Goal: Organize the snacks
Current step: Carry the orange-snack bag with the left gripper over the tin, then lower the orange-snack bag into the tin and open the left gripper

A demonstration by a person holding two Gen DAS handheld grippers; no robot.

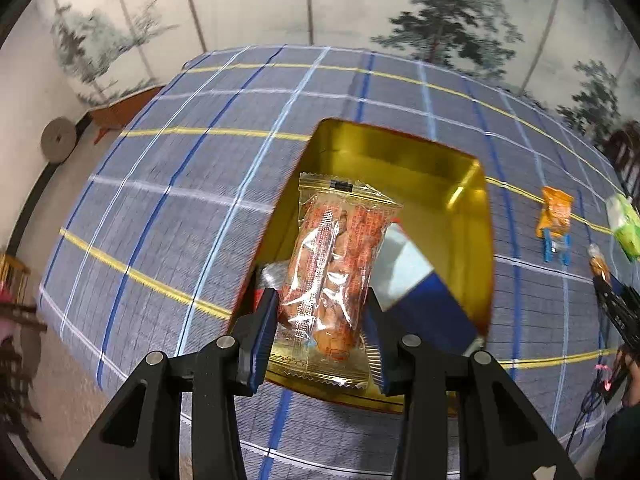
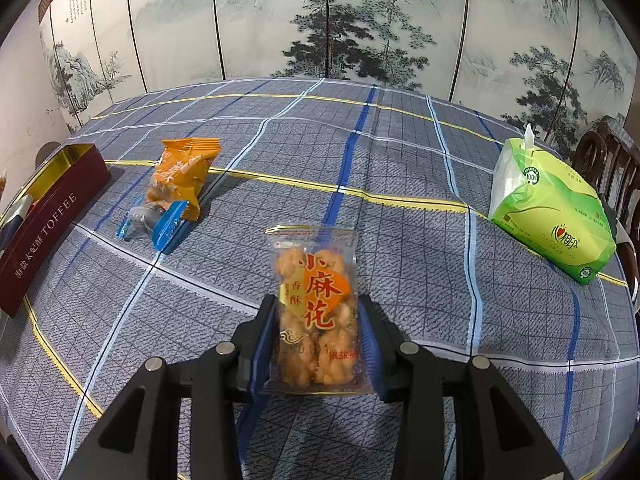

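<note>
**Both tongs clamped on snack packets, one above the tin**

The left gripper (image 1: 320, 332) is clenched on a clear plastic packet of fried twists with red print (image 1: 334, 276). The packet stands lengthwise between the two blue-padded fingers, its lower part pinched by them and its crimped top end reaching forward past the fingertips. In the left wrist view it sits in front of the open mouth of a rectangular metal tin with a gold inside and dark red outside (image 1: 400, 160); whether it touches the tin cannot be told. A blue-and-white wrapped item (image 1: 420, 280) lies inside the tin, just beside the right finger.

The right gripper (image 2: 318, 336) is likewise closed on a clear plastic packet of golden fried twists with an orange label and red characters (image 2: 316, 304). The fingers press its two long sides near the lower half, and the upper end sticks out ahead of the tips above the blue-grey checked tablecloth with yellow and blue lines (image 2: 400, 208).

In the right wrist view, the tin stands at the far left edge, its side lettered TOFFEE. An orange foil snack bag (image 2: 184, 172) lies near it, touching a small blue-ended clear wrapped snack (image 2: 150, 222). A green soft pack of tissues (image 2: 552, 212) rests well apart on the right, before a painted landscape folding screen (image 2: 320, 20).
</note>
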